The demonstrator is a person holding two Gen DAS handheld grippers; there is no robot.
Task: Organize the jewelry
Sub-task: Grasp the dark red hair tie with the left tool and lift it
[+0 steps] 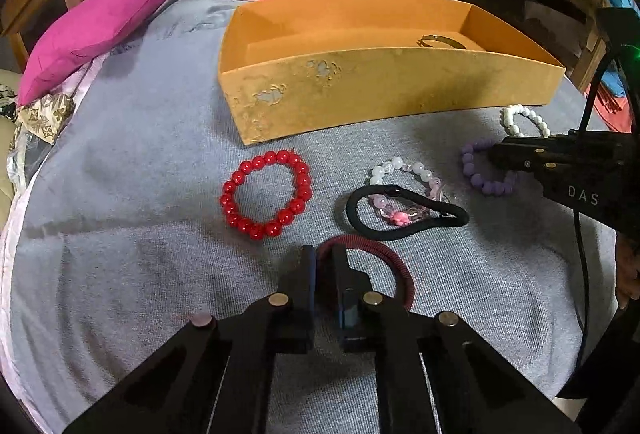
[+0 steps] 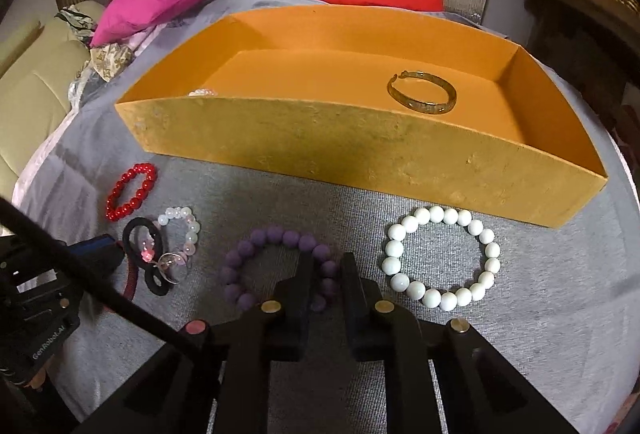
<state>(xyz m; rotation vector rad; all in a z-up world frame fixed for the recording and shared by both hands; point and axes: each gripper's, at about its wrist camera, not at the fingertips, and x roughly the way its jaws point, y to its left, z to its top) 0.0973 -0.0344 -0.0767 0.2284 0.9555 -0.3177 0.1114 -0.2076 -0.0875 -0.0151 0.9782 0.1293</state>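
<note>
Left gripper (image 1: pixel 325 254) sits lowest in its view, jaws pinched on a dark red hair tie (image 1: pixel 384 266); the loop arcs off to the right, resting on the grey cloth (image 1: pixel 120 274). Grip is at one edge of the loop only, so it may slip out or swing on a lift.

Right gripper (image 2: pixel 325 266) is down over the purple bead bracelet (image 2: pixel 276 266), jaws narrow but with a gap showing, straddling its right side beads. Cannot tell if it has bitten yet. Round beads could roll out of the pinch, or the bracelet could get dragged into the white bead bracelet (image 2: pixel 442 258) just beside it.

Red bead bracelet (image 1: pixel 266 193), black hair tie (image 1: pixel 404 211) and clear-pink bead bracelet (image 1: pixel 408 181) lie loose on the cloth; the last two overlap, so picking one could pull the other along.

Orange box (image 2: pixel 360 157) stands behind with a metal bangle (image 2: pixel 422 91) inside. Near wall is tall; a low carry could hit it. Both grippers work close together, so cables or arms may collide.
</note>
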